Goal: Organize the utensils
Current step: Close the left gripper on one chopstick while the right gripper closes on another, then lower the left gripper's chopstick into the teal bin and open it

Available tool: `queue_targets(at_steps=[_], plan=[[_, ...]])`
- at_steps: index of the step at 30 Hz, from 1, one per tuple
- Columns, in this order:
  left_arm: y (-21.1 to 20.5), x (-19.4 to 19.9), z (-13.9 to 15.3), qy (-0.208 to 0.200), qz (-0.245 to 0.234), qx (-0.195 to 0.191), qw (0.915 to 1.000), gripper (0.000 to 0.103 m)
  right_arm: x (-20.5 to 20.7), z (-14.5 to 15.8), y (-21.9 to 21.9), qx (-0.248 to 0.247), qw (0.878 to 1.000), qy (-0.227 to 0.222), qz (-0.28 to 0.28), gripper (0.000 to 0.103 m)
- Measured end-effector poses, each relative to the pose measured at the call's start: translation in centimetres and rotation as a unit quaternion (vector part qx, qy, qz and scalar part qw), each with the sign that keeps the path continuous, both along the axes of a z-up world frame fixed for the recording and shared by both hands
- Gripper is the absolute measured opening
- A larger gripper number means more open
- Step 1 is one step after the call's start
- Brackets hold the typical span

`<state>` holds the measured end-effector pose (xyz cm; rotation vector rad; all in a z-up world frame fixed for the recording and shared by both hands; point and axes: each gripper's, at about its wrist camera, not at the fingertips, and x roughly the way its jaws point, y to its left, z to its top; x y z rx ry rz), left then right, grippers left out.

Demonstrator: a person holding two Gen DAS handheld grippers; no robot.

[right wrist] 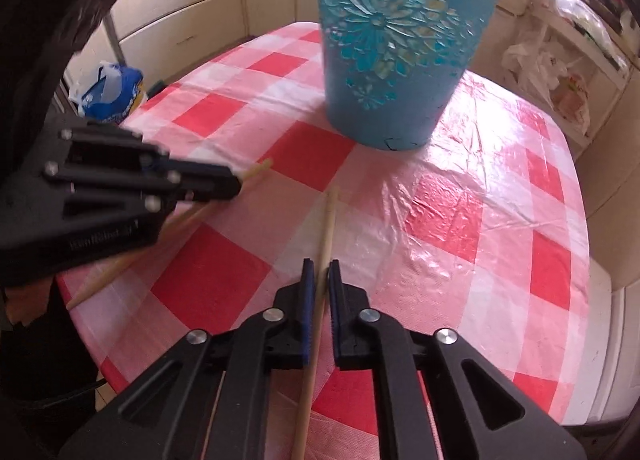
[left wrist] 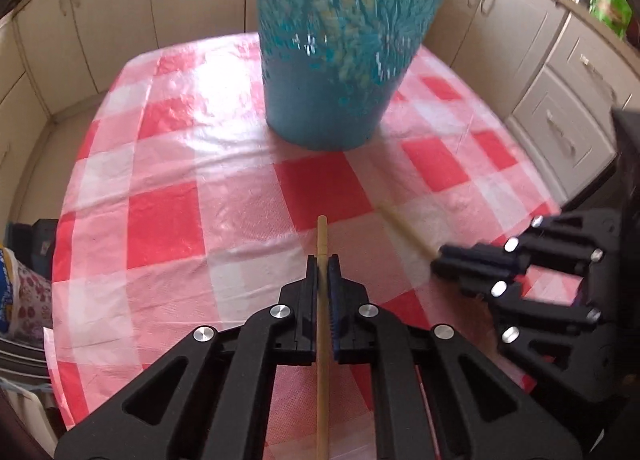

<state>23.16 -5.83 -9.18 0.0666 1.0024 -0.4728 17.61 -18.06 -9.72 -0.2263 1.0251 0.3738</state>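
We clamp two thin round wooden chopsticks, left gripper (left wrist: 322, 265) on one chopstick (left wrist: 322, 236), right gripper (right wrist: 320, 270) on the other chopstick (right wrist: 327, 220); one embossed blue cup (right wrist: 400, 40) stands on glossy checked tablecloth (right wrist: 460, 200).

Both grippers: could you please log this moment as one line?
left gripper: shut on chopstick | right gripper: shut on second chopstick | blue cup: upright on table
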Motion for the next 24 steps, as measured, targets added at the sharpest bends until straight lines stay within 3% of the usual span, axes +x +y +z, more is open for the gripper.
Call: queue_targets(at_steps=[5, 7, 12, 18, 24], plan=[[3.6, -1.3, 5.9, -0.082, 0.030, -0.102, 0.9909, 0.005, -0.5, -0.1, -1.1, 0.050, 0.998, 0.001, -0.029, 0.006], [5.0, -2.0, 9.1, -0.128, 0.036, -0.146, 0.9803, 0.005, -0.5, -0.2, -1.5, 0.067, 0.997, 0.001, -0.042, 0.006], [5.8, -2.0, 15.7, -0.226, 0.046, -0.207, 0.9507, 0.005, -0.5, -0.1, -1.8, 0.089, 0.995, -0.003, -0.051, 0.006], [3.6, 0.7, 20.8, -0.312, 0.077, -0.229, 0.9189, 0.005, -0.1, 0.4, -3.5, 0.156, 0.985, 0.001, -0.067, 0.006], [0.5, 4.6, 23.0, -0.364, 0.132, -0.234, 0.8918, 0.005, 0.4, -0.4, -3.5, 0.187, 0.980, 0.013, -0.069, 0.006]])
